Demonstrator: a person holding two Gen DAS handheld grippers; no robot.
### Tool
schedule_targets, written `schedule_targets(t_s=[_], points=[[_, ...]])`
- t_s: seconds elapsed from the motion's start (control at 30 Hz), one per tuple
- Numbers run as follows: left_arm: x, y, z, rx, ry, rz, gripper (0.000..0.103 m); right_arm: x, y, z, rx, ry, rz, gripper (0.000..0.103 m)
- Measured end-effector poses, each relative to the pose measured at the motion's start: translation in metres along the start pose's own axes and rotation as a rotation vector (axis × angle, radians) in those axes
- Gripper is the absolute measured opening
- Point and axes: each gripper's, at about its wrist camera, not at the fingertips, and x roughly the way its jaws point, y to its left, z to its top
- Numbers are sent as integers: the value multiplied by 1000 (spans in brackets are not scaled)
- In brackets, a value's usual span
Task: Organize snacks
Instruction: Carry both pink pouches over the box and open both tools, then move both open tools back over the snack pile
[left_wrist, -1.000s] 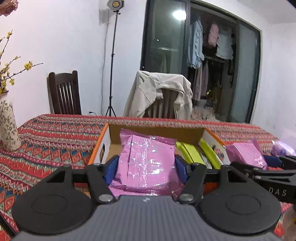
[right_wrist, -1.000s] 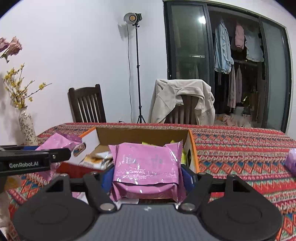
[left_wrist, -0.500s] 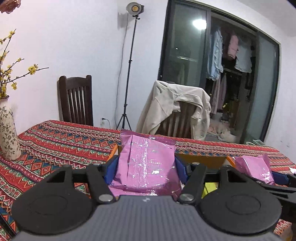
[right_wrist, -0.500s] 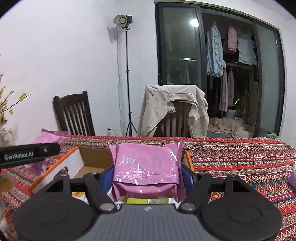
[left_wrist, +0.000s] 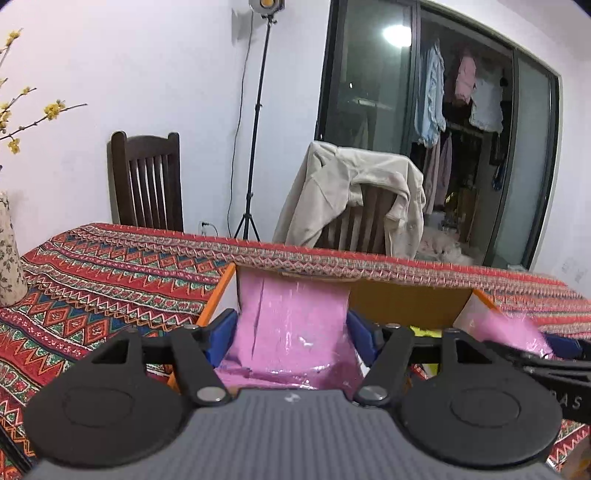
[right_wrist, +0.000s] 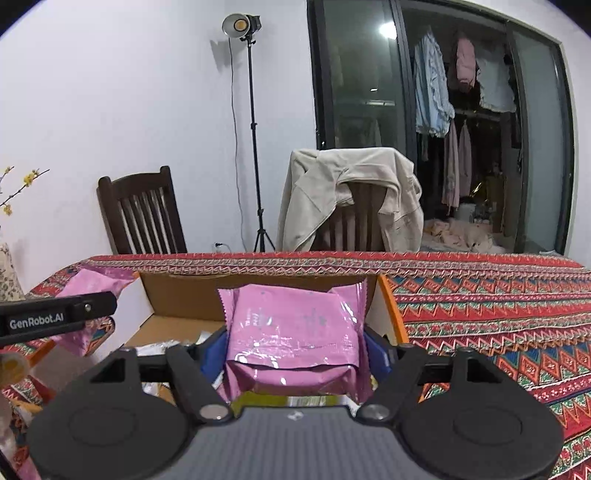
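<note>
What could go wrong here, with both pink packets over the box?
1. Both sets of jaws are opening with a pink packet between them: the left packet and the right packet may drop together and land crooked or stacked in the cardboard box.
2. The right packet sits close to the box's orange right wall; it could catch on that edge and tip out.
3. The left gripper and right gripper work close together and could bump.

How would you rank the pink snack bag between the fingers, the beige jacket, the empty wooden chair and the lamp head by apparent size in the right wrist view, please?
1. Pink snack bag and beige jacket: alike; nearness inflates the bag.
2. Empty wooden chair.
3. Lamp head.
</note>
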Motion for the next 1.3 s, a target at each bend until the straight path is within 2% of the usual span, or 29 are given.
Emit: schedule_targets(t_s=[0.03,0.1,0.13,0.67,0.77,1.0,1.3], points=[[-3,0,0,-3,-12,-4,80,-1,-1,0,2,-1,10,87],[-9,1,0,-10,-48,-8,102,-6,1,-1,2,-7,22,103],[-13,1,0,-13,-65,-7,103,-7,0,-1,4,-12,25,103],[-23,-1,8,-26,-54,12,103,-17,0,3,10,-18,2,103],[-33,-4,14,-12,-67,36,103,-25,1,7,18,-28,-7,103],[-60,-5,26,7,-93,11,103,-50,5,18,9,-26,-14,103],[-96,3,12,78,-86,-10,103,-89,12,1,-55,25,-5,103]])
